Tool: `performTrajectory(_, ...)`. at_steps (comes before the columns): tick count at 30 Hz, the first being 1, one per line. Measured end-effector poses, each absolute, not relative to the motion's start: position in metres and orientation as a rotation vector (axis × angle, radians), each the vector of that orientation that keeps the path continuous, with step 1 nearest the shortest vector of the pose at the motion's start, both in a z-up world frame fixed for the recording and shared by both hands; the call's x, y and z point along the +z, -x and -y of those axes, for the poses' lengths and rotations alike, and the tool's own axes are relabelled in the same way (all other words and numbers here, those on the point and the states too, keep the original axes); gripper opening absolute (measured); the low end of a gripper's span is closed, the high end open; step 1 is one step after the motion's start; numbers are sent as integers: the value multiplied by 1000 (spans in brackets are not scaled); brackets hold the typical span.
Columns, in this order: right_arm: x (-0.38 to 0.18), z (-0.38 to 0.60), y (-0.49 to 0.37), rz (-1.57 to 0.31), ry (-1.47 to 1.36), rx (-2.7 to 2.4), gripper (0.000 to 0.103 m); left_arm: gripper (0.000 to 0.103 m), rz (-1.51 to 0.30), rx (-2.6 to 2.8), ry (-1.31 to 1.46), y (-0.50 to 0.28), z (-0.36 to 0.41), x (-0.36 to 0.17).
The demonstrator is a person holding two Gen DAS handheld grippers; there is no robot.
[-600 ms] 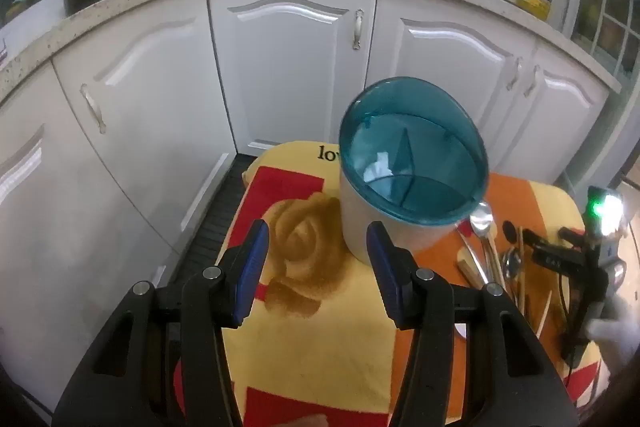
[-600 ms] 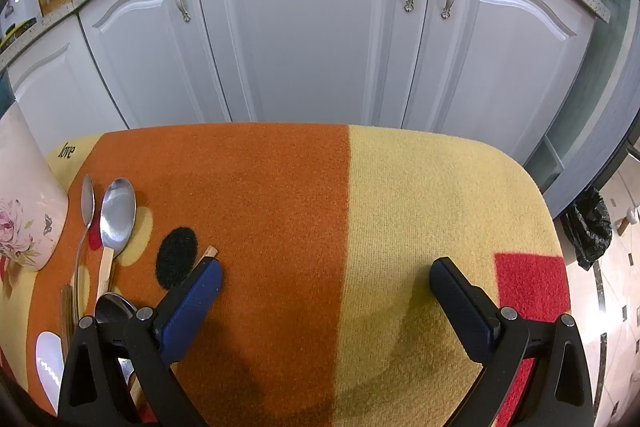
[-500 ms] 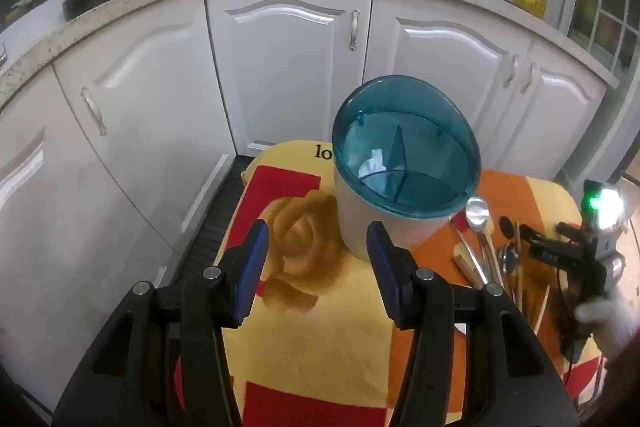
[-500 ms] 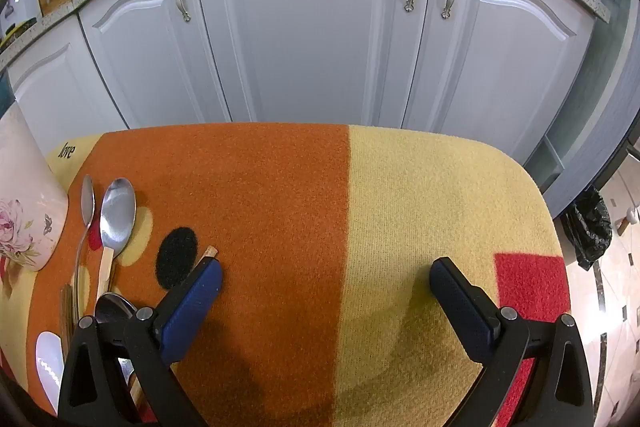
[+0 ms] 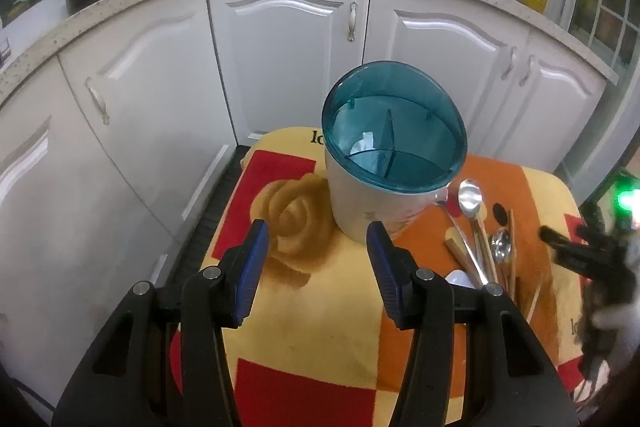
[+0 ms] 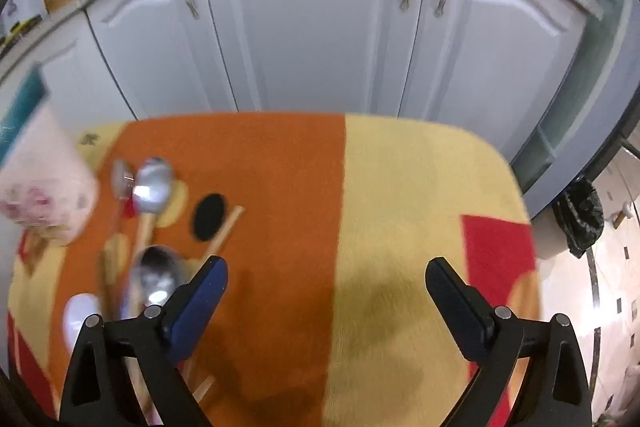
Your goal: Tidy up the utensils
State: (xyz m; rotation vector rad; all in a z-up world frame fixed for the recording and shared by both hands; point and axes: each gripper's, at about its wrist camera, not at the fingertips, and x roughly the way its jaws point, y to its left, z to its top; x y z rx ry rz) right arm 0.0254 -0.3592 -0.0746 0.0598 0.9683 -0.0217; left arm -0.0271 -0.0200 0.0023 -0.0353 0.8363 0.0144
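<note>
I take the utensil holder [image 5: 384, 187] as my landmark: a white canister with a teal translucent rim and inner dividers, standing upright on the patterned cloth [image 5: 320, 307] toward its far edge, near the white cabinets [image 5: 280, 39]. My left gripper [image 5: 316, 251] hovers just in front of the holder, jaws spread apart and gripping nothing, its right finger close to the holder's base; I cannot tell whether it touches. To the right of the holder the utensils lie loose on the cloth: a large metal spoon [image 5: 470, 195] nearest it, a smaller spoon [image 5: 501, 245] further toward me, wooden chopsticks [image 5: 511, 247] alongside, and a white spoon [image 5: 460, 277] partly hidden. My right gripper [image 6: 326, 287] hangs over the cloth well to the right of the holder, jaws wide and empty, its left finger just above the spoons; that view is blurred
</note>
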Motion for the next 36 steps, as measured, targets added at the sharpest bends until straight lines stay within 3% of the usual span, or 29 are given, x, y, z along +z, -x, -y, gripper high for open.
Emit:
performTrajectory(8,4,321,36,-816,-78,31,99,50,-813,-34,51,35,32,14)
performTrajectory(15,31,313,61,-743,-66,4,99,50,-791,-68,28,46,44,24)
performTrajectory(36,35,291,68,-758,-7,50,99,50,-779,-107,-16,56,60,25)
